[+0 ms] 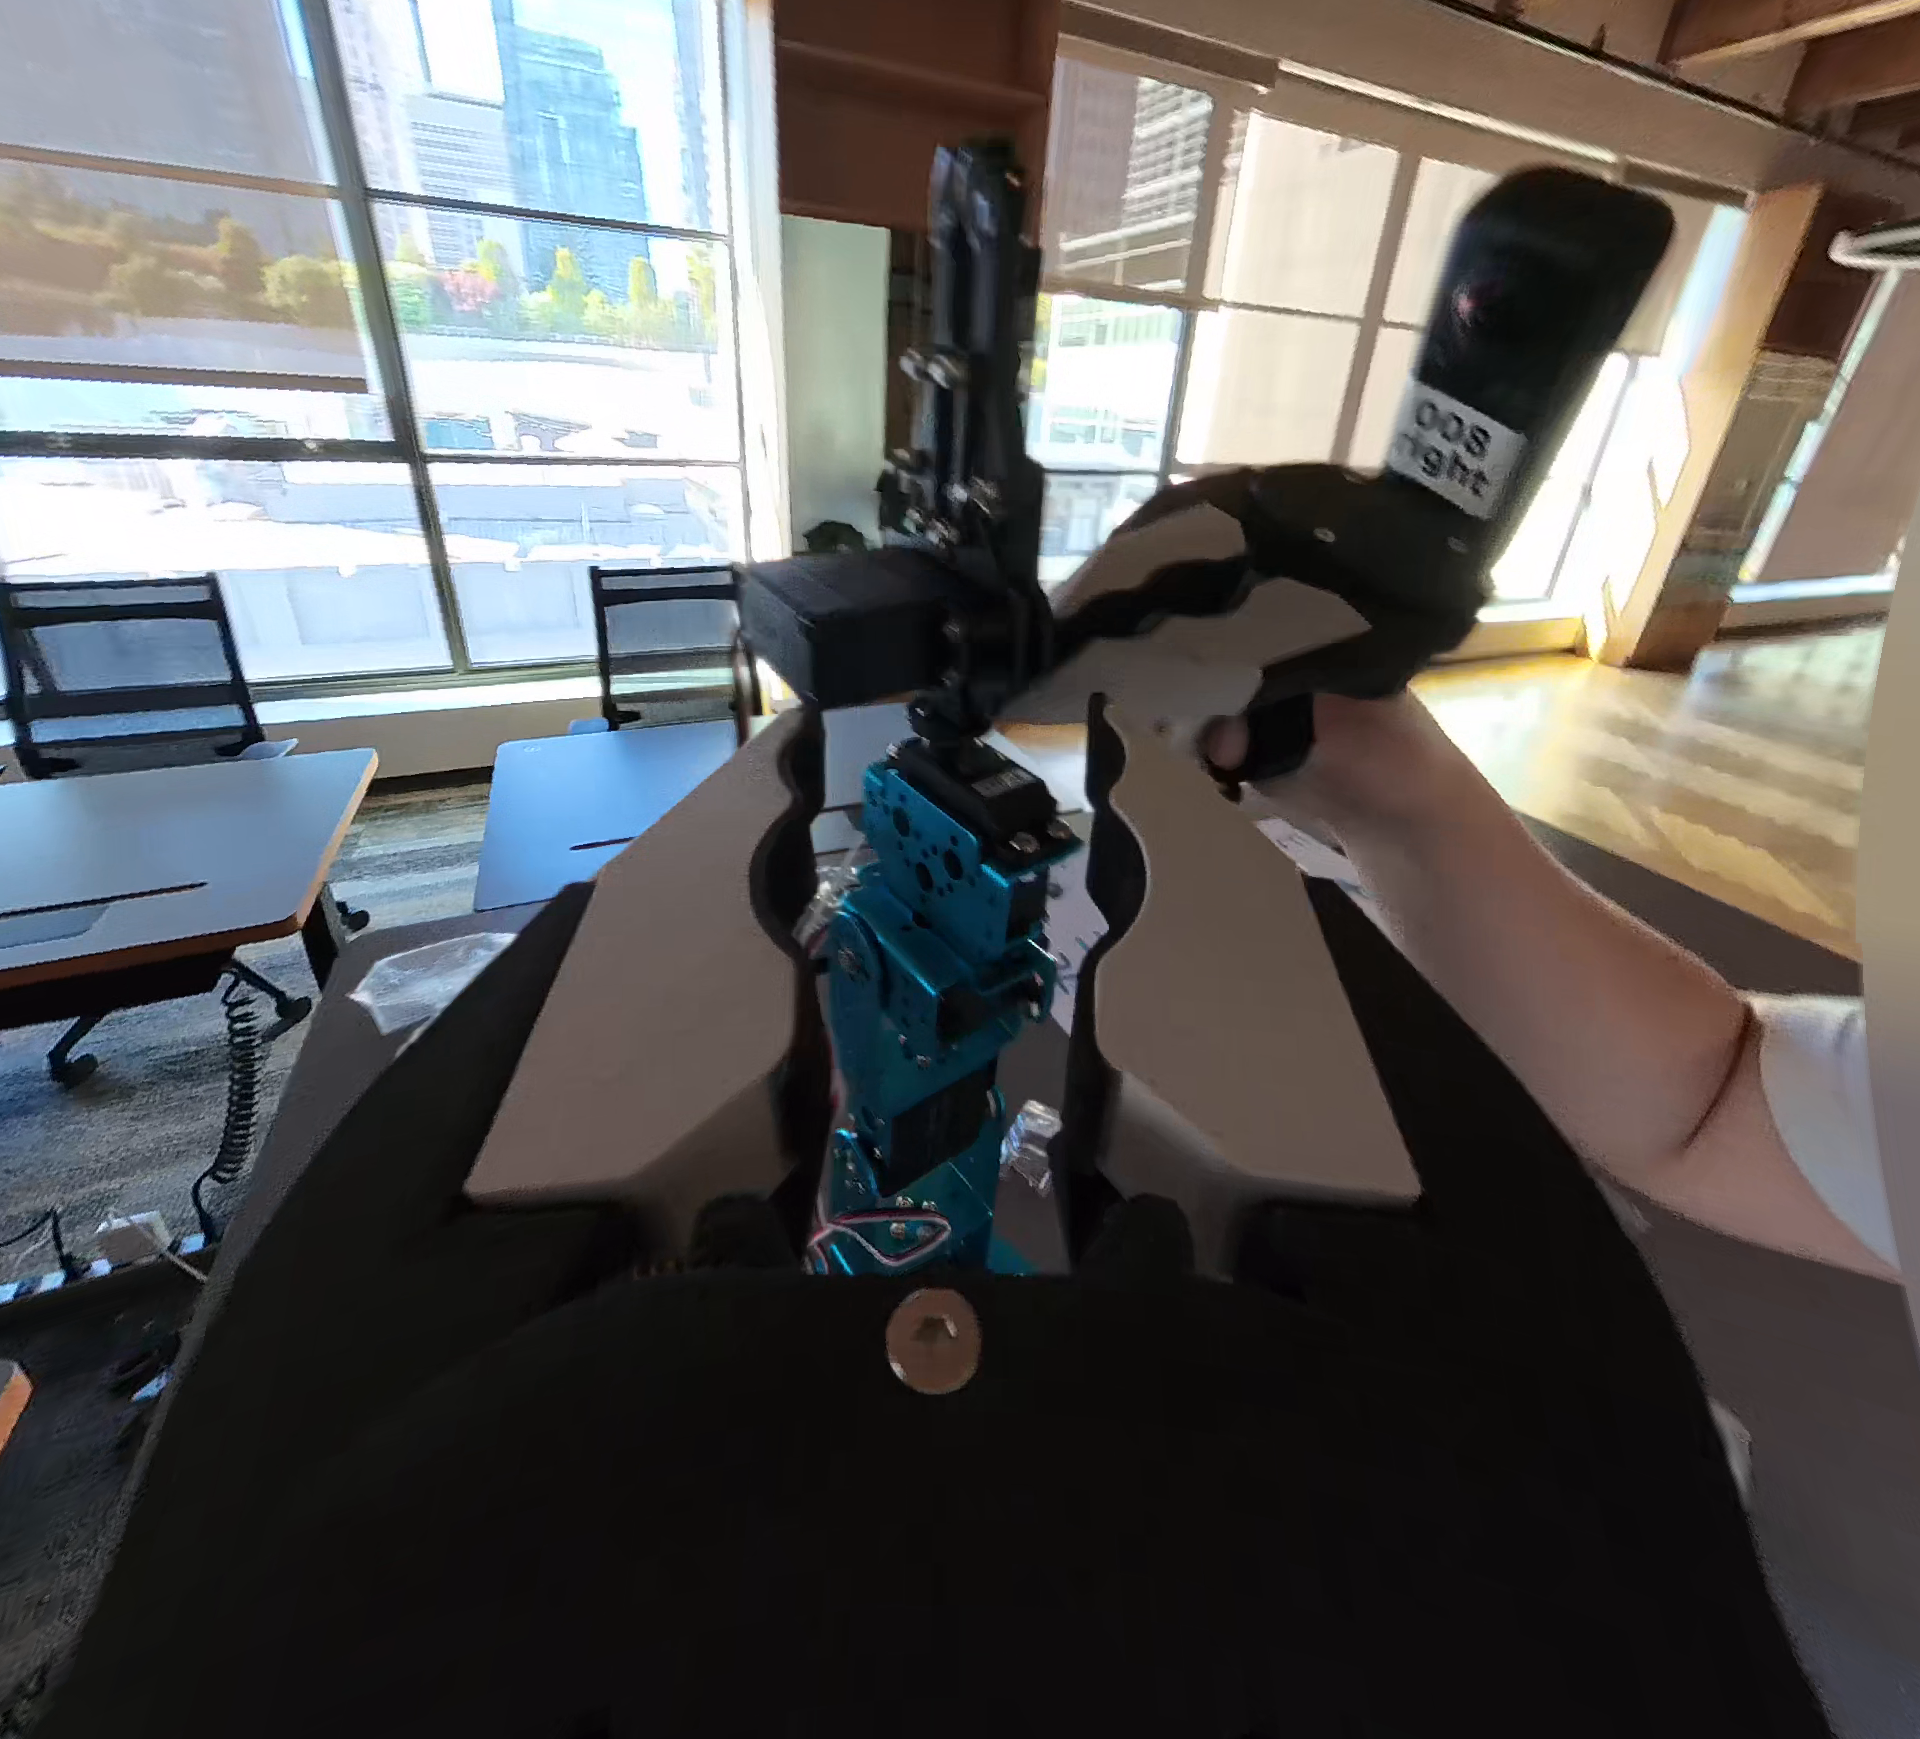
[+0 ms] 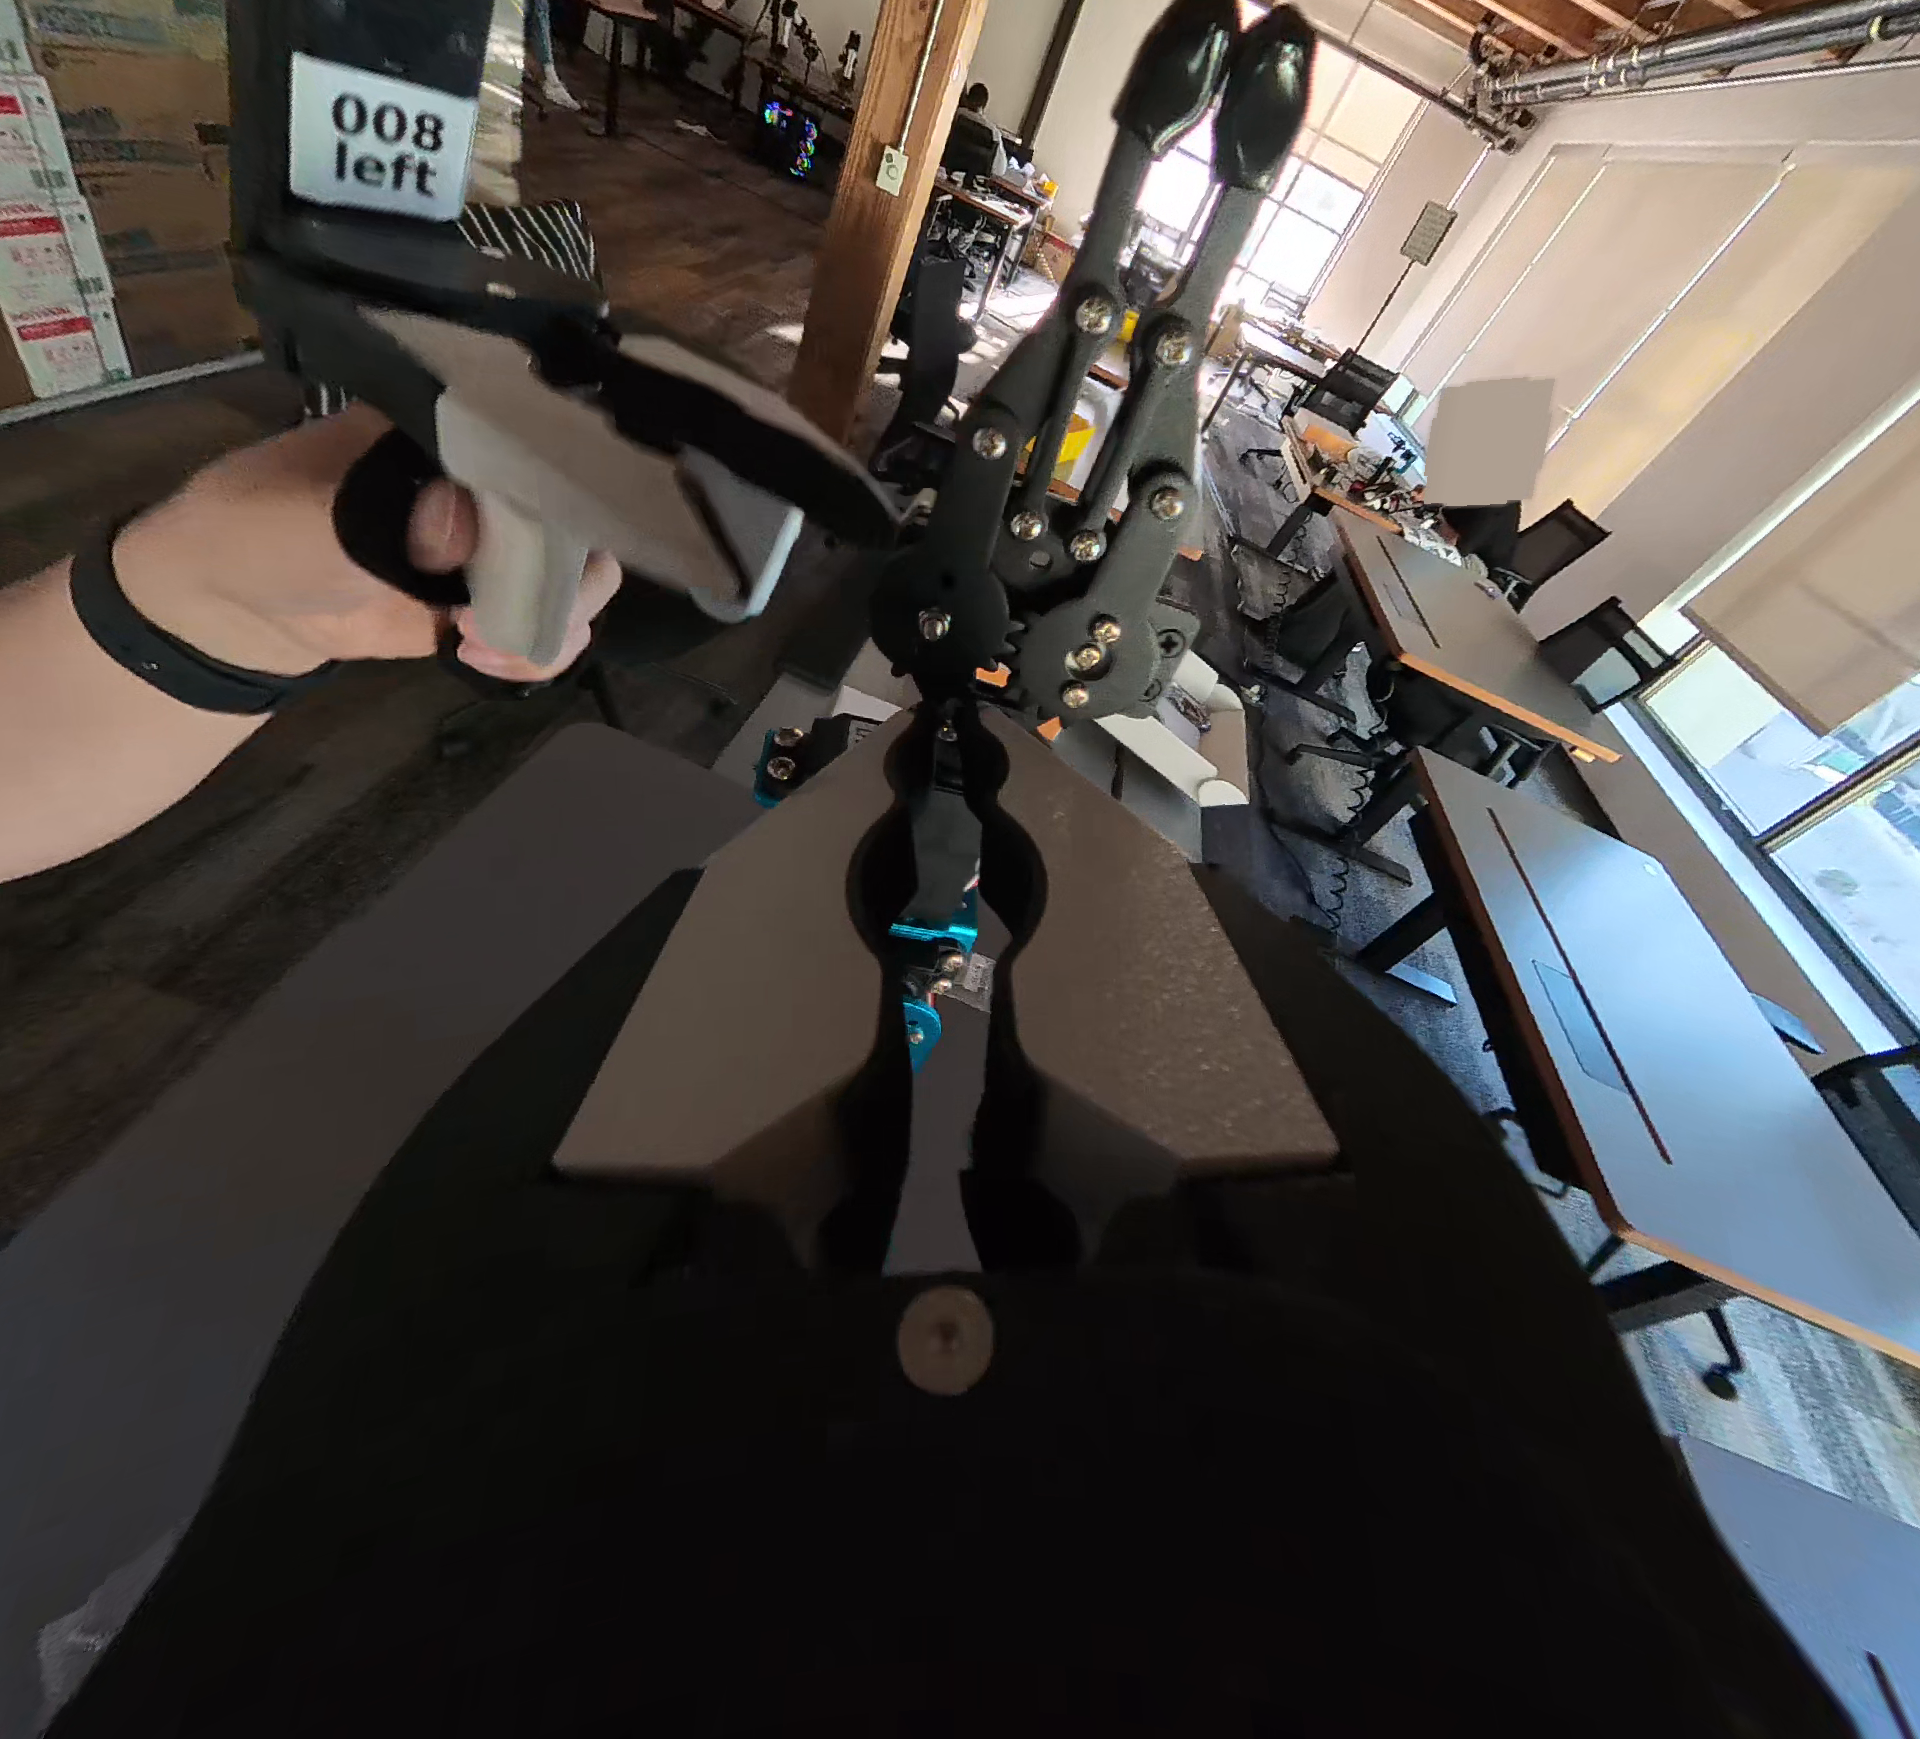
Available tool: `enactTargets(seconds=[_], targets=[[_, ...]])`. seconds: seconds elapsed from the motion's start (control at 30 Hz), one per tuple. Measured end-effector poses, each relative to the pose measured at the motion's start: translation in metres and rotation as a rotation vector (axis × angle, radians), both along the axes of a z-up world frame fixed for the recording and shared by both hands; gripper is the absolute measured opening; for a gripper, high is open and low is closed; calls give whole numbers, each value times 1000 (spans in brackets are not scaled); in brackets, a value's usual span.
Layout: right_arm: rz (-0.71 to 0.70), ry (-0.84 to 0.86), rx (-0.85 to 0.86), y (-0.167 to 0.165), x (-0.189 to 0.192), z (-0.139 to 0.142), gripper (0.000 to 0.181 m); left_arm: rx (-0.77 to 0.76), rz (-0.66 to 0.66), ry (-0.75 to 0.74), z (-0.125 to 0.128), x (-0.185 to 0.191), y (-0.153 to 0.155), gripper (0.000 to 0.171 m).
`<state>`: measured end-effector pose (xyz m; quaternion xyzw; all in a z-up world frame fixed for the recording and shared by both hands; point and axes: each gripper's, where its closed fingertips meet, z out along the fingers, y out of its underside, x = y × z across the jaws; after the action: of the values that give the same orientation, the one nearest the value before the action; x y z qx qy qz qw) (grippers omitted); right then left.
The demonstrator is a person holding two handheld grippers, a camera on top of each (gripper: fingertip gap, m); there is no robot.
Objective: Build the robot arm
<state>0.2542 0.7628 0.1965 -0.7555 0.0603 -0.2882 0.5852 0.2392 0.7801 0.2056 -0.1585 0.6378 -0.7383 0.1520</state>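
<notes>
Grey-padded and black, the left gripper [image 1: 951, 858] stands with its fingers spread to either side of a small blue anodised-metal robot arm [image 1: 935, 941] with black servos, no pad clearly touching it. The right gripper [image 2: 951, 848] has its fingers drawn close and pinches the thin black neck just under the arm's black plastic claw [image 2: 1101, 463], which points upward with its two rubber-tipped fingers together. Farther off are grey desks with orange edges [image 2: 1621, 1045], black office chairs [image 1: 125, 671] and tall windows [image 1: 364, 287].
</notes>
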Motion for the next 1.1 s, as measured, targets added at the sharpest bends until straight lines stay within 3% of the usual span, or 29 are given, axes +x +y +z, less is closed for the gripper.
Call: enactTargets(seconds=[0.1,0.3,0.97,1.1], targets=[[24,9,9,1,-2,0,3,44,-53,-34,-9,-7,-18,50],[27,-8,22,1,-1,0,3,108,-16,-116,-17,-6,-32,51],[65,-24,71,0,-1,0,6,80,-44,-73,-17,-12,-28,48],[22,-30,100,-25,-5,-2,10,78,-37,-48,-24,-15,-19,50]])
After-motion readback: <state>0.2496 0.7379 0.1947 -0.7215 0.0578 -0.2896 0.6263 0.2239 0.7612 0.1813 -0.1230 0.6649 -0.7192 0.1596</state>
